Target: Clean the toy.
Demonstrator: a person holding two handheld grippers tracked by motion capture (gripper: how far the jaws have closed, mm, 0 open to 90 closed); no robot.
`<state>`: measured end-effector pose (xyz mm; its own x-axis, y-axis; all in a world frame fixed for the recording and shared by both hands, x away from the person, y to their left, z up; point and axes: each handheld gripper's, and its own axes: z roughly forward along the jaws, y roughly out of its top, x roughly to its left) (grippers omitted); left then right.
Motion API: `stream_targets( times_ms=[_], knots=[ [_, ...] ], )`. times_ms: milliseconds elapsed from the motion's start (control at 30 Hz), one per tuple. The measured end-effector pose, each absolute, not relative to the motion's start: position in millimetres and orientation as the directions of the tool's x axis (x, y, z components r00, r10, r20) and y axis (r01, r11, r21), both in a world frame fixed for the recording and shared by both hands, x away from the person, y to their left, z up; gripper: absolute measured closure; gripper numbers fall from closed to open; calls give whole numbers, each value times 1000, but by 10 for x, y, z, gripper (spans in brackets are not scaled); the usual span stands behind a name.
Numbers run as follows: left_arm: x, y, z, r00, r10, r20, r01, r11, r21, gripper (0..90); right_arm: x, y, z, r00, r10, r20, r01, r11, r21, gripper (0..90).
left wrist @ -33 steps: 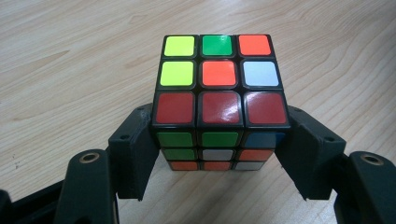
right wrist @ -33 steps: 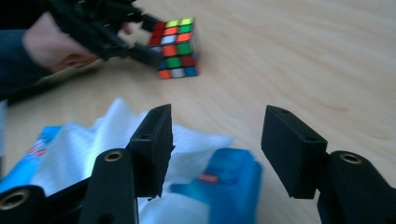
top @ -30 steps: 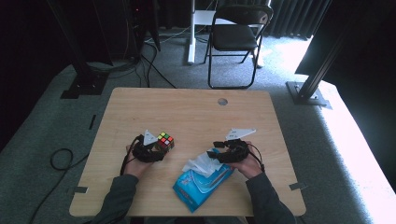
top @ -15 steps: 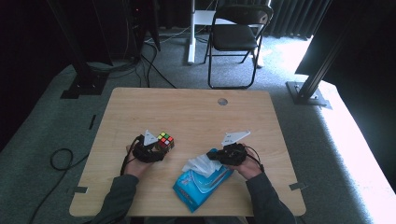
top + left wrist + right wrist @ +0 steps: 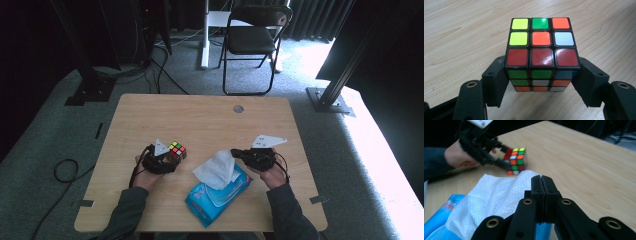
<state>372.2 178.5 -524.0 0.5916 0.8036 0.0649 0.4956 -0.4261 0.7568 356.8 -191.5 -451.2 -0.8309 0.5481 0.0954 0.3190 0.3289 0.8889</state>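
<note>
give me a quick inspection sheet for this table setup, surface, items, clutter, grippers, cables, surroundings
surface: light wooden table with a round hole near its far edge, bare apart from the items below
job's things: puzzle cube standing on the table; blue wipes pack near the front edge, one white wipe drawn up out of it
clutter: nothing seen
grippers: left hand-held gripper has a jaw against each side of the puzzle cube; right hand-held gripper has its jaws shut, right against the white wipe, whether a fold is pinched cannot be told
cables: black cable looped on the floor to the table's left; more by the far stands
surroundings: grey carpet, folding chair beyond the table, dark curtains
</note>
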Motion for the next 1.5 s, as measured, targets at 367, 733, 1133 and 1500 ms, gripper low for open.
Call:
stream_targets(
  times_ms=[367,733,1133,1500],
  knots=[
    [3722,1782,-5242,591,804,65,496,-425,757,332,3610,-2166,-4452,-737,671,79,319,242,916,898],
    [3723,1781,-5243,591,804,67,496,-427,756,331,3646,-2223,-4476,-729,674,121,348,213,913,892],
    [3721,1779,-5247,591,804,71,495,-430,755,330,3584,-1915,-4561,-904,398,156,327,409,852,683],
    [3724,1771,-5252,589,805,74,493,-431,756,328,3574,-1790,-4692,-919,373,124,326,548,771,404]
  ],
)
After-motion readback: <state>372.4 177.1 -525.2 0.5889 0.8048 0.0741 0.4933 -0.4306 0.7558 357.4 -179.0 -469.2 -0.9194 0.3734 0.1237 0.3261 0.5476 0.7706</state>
